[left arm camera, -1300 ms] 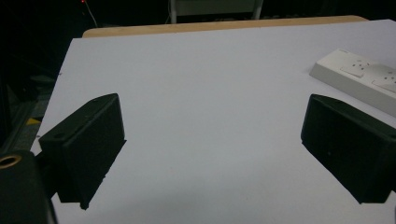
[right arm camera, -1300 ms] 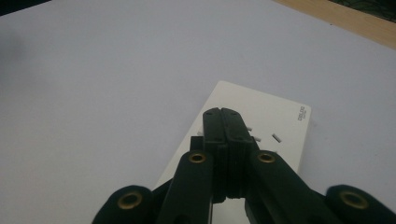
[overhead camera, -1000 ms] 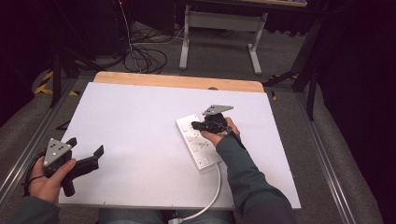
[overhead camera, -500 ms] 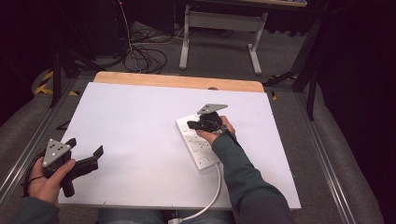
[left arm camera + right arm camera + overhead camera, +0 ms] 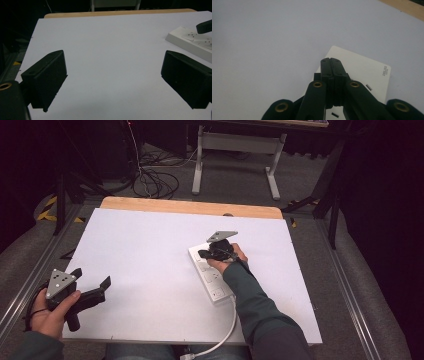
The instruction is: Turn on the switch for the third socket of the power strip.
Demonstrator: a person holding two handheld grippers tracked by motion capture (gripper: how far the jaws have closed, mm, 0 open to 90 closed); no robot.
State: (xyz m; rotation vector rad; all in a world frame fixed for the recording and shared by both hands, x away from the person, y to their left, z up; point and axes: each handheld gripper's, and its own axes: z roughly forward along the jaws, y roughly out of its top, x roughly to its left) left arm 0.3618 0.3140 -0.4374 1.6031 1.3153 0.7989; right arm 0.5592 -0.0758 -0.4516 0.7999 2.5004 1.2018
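A person sits at a white surface (image 5: pixel 150 270) holding a two-jaw claw in each hand. A white power strip (image 5: pixel 210 275) lies right of the middle of the surface, its long axis running diagonally from the far left toward the near right, where its white cable (image 5: pixel 227 330) leaves the near end and drops over the near edge. The right claw (image 5: pixel 204 254) is directly over the far end of the strip, its jaws pressed fully together with nothing between them, their tips pointing down and left at the strip's top face. In the right gripper view the closed right claw (image 5: pixel 333 60) sits just above the flat end of the power strip (image 5: pixel 372 72), beside the socket slots; whether the tips touch the plastic cannot be told. The left claw (image 5: pixel 92 287) rests well apart at the near left corner, its jaws spread wide and empty, aimed across the surface toward the strip. In the left gripper view the power strip (image 5: pixel 190 40) appears far off at the right edge. The right hand is by far the nearer one, so any push or press on the strip would likely fall to it.
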